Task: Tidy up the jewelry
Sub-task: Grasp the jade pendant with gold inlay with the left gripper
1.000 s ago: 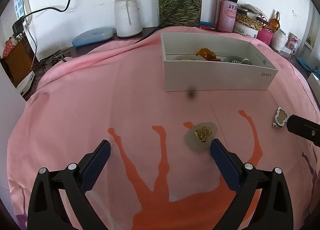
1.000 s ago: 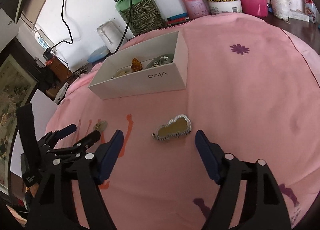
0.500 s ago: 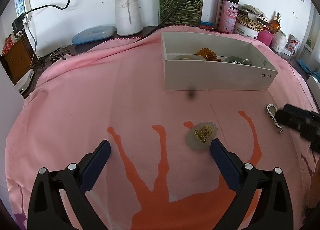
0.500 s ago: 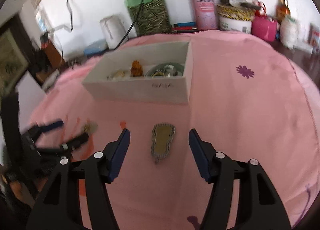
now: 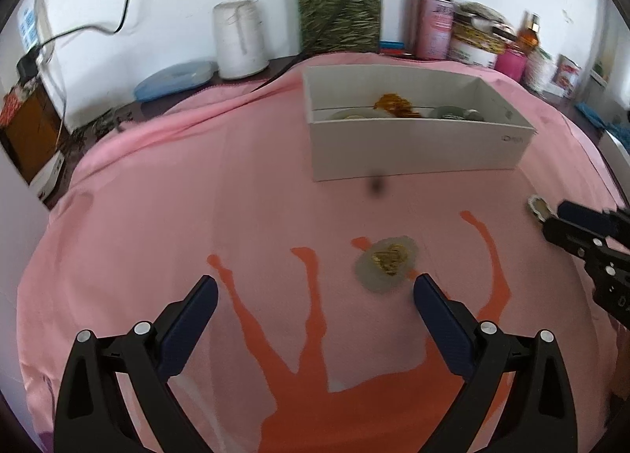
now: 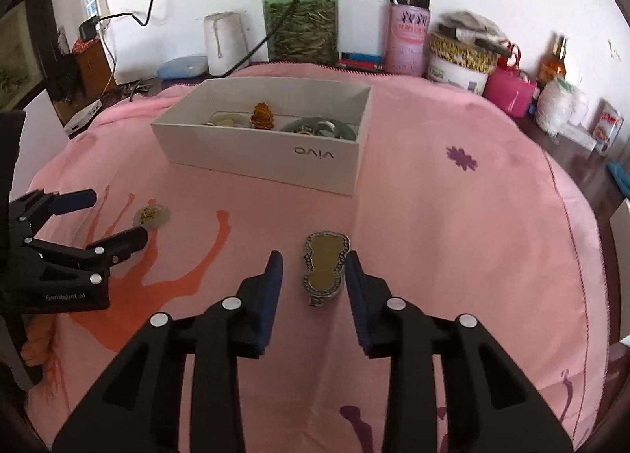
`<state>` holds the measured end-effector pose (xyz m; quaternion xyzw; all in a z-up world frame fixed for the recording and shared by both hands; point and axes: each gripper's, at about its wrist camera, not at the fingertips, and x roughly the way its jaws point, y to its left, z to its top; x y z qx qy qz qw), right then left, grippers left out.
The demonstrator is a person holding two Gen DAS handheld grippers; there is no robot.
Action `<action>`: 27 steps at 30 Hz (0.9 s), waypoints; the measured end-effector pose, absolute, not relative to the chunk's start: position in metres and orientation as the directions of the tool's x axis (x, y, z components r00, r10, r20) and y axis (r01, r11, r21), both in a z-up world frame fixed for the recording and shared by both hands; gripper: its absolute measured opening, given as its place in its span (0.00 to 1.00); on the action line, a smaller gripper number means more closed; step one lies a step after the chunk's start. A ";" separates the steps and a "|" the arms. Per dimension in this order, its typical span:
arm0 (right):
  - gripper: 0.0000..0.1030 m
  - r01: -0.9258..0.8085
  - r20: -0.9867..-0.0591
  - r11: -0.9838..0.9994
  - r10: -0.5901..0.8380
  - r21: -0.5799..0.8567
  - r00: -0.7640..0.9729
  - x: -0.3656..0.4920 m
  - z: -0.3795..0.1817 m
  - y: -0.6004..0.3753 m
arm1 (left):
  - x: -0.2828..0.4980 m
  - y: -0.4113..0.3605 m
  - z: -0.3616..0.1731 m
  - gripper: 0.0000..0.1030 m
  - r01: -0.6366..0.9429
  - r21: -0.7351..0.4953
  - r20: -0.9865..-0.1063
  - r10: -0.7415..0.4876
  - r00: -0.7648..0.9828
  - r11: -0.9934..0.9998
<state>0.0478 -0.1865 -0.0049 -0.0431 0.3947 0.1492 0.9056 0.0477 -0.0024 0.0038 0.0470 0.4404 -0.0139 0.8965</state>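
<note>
A gourd-shaped gold pendant with a studded silver rim (image 6: 325, 270) lies flat on the pink cloth (image 6: 453, 236). It sits between the fingers of my right gripper (image 6: 314, 270), whose jaws are closing; the right pad is at its edge and a gap remains on the left. My left gripper (image 5: 315, 287) is wide open and low over the cloth. A pale jade pendant with a gold figure (image 5: 388, 262) lies just ahead of its right finger, untouched. The white open box (image 6: 267, 153) farther back holds an amber piece (image 6: 262, 116) and green bangles (image 6: 323, 126).
Along the back wall stand a green glass jar (image 6: 301, 15), a white jug (image 6: 224, 43), a pink pen holder (image 6: 407, 39), tins, a pink cup (image 6: 508, 92) and a bottle. Cables hang at the left. The cloth drops off at the right edge.
The right gripper's jaws have narrowed around the gourd pendant, and the gripper has rolled so the pendant now lies lengthwise between its fingers. The left gripper has not moved.
</note>
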 end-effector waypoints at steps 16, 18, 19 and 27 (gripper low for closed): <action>0.50 -0.249 -0.672 0.964 0.244 0.091 0.699 0.045 0.016 -0.204 | 0.041 -0.025 0.007 0.30 0.206 0.065 -0.771 -0.082 0.632 0.976; 0.50 -0.246 -0.673 0.964 0.245 0.096 0.698 0.046 0.015 -0.205 | 0.033 -0.023 0.007 0.30 0.216 0.064 -0.775 -0.087 0.626 0.974; 0.50 -0.245 -0.672 0.964 0.247 0.100 0.698 0.046 0.016 -0.206 | 0.031 -0.021 0.007 0.30 0.215 0.050 -0.781 -0.096 0.617 0.975; 0.50 -0.274 -0.689 0.957 0.263 0.097 0.675 0.045 0.012 -0.200 | 0.030 -0.016 0.007 0.33 0.205 0.017 -0.784 -0.114 0.610 0.979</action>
